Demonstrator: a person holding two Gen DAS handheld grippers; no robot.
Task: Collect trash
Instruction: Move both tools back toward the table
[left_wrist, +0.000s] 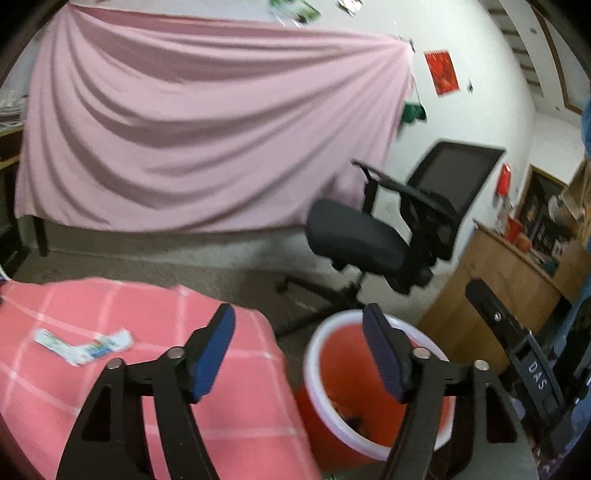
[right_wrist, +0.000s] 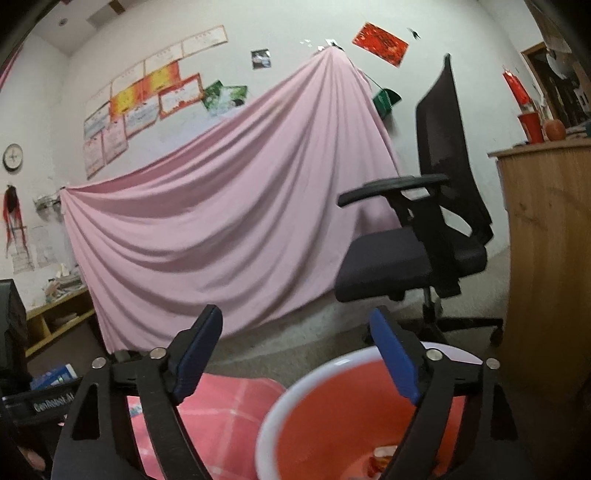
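An orange bin with a white rim stands on the floor beside a table under a pink checked cloth. Dark scraps lie at the bin's bottom. A crumpled white wrapper lies on the cloth to the left. My left gripper is open and holds nothing, its right finger over the bin and its left finger over the cloth's edge. In the right wrist view the same bin fills the lower right, with reddish scraps inside. My right gripper is open and holds nothing, above the bin's near rim.
A black office chair stands on the grey floor behind the bin. A wooden cabinet is on the right. A large pink sheet hangs across the back wall. Low shelves sit at the far left.
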